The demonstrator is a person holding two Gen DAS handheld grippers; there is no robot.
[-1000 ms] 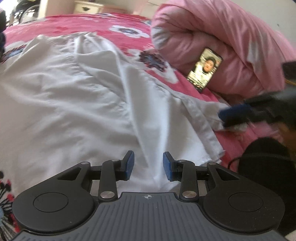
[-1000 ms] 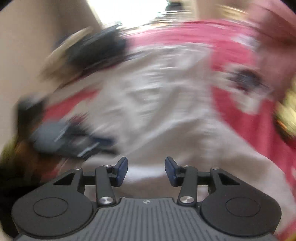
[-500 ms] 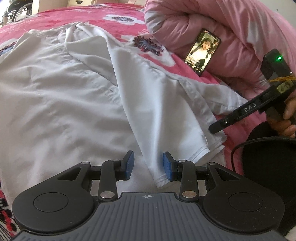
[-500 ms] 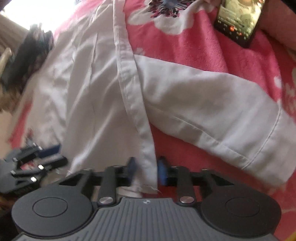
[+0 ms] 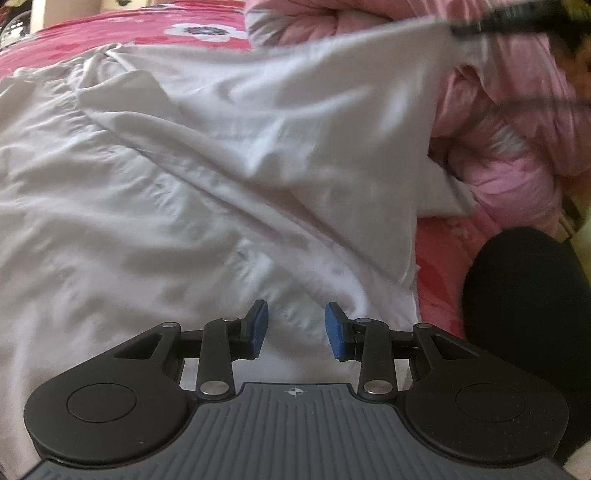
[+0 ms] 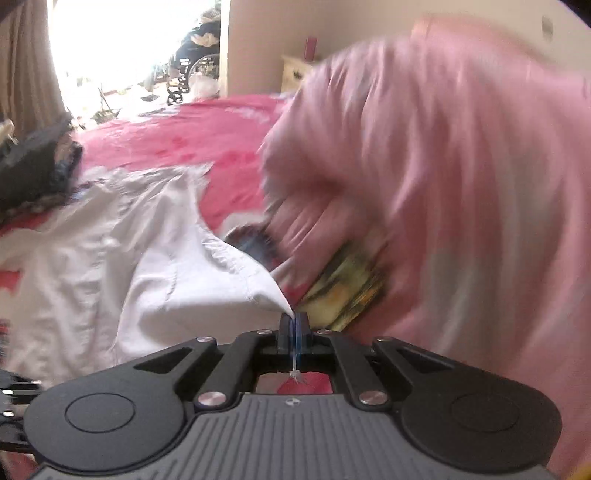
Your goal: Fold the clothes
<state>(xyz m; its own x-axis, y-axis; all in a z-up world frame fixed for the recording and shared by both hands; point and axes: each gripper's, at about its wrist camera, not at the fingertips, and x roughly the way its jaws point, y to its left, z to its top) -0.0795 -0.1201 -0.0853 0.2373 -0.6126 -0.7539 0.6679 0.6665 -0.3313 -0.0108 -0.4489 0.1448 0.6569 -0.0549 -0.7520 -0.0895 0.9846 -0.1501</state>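
Shirt [image 5: 155, 192], white, is lying spread across the pink floral bed [image 5: 122, 33], with one corner being lifted toward the pink quilt [image 5: 524, 122], probably so that part can be carried over the body as a fold. Right tool [image 6: 294, 325] is clenching that corner's edge between its pads, while left tool [image 5: 295, 330] is hovering released just above the near hem. No readable writing is showing.

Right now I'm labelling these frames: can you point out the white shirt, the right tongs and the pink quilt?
white shirt [image 5: 155, 206]: left wrist view, flat body panel.
right tongs [image 6: 294, 326]: right wrist view, closed tips pinching a shirt corner.
pink quilt [image 6: 461, 177]: right wrist view, its blurred bulk.
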